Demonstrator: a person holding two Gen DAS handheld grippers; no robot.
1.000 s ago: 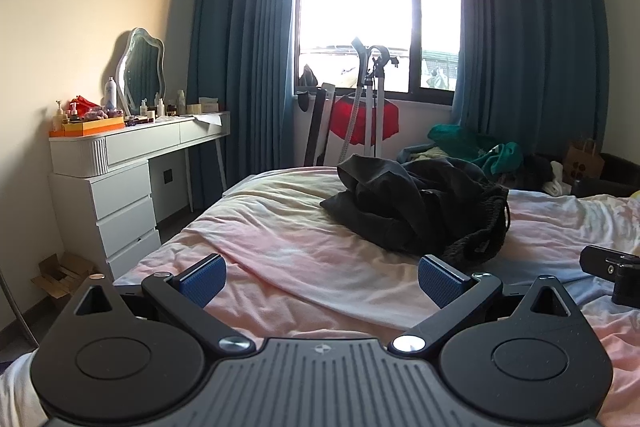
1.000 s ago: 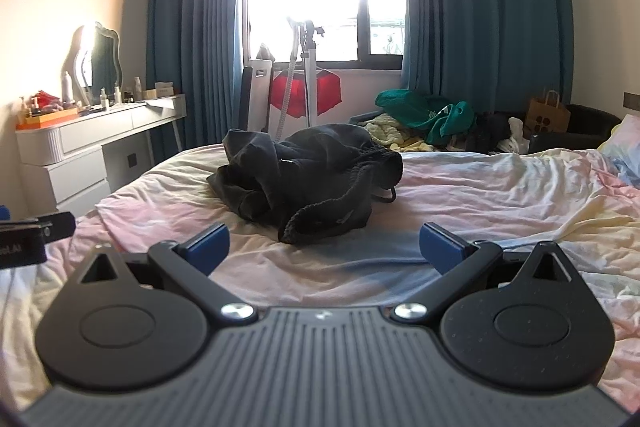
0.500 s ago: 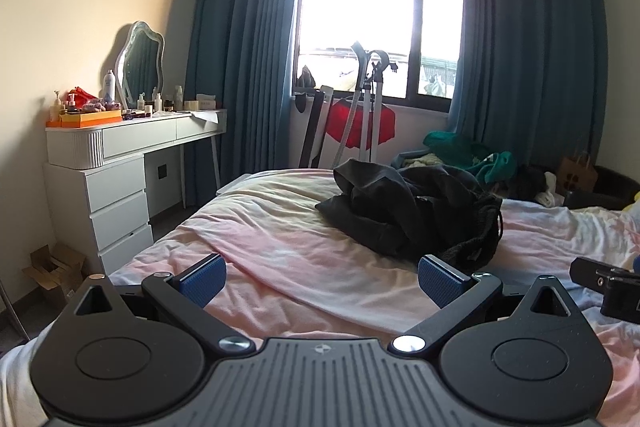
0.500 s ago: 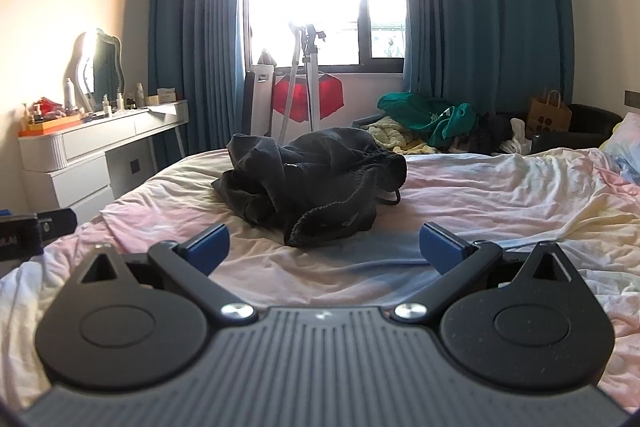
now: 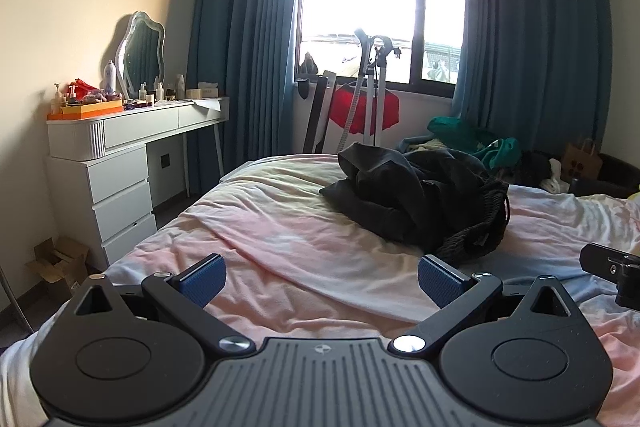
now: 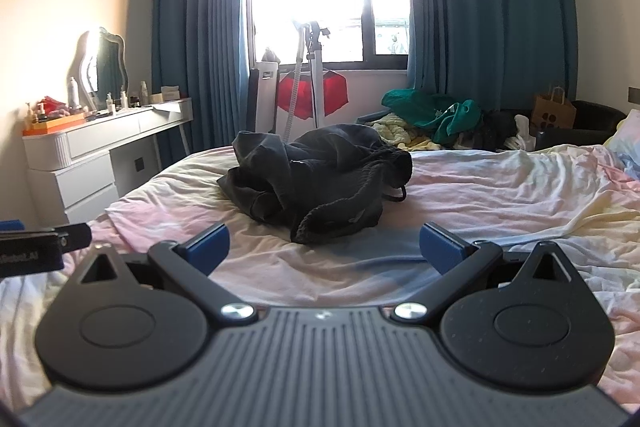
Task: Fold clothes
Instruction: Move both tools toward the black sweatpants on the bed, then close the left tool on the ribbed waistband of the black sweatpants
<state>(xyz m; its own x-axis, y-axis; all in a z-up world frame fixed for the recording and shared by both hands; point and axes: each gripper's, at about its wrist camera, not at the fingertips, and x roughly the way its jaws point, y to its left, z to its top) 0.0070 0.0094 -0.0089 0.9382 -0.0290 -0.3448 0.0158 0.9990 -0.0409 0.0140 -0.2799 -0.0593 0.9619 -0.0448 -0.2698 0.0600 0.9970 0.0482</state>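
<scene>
A crumpled dark grey garment [image 5: 420, 199] [image 6: 320, 179] lies in a heap near the middle of the bed [image 5: 288, 239] [image 6: 500, 195], on pink and pale yellow sheets. My left gripper [image 5: 320, 277] hovers open over the near side of the bed, short of the heap and to its left, with nothing between its blue pads. My right gripper [image 6: 324, 245] is open too and faces the heap head-on, a short way in front of it. Each view catches the other gripper at its edge: the right one [image 5: 612, 273], the left one [image 6: 40, 245].
A white dresser [image 5: 120, 163] with a mirror and bottles stands left of the bed. A garment steamer [image 5: 372, 87] and a red cloth stand under the window. Green and yellow clothes [image 6: 432, 115] pile up behind the bed, beside a paper bag [image 6: 554, 111].
Both views have tilted up a little and drifted. The dark garment now sits slightly lower and nearer in each. Both grippers stay open. The garment itself has not moved.
</scene>
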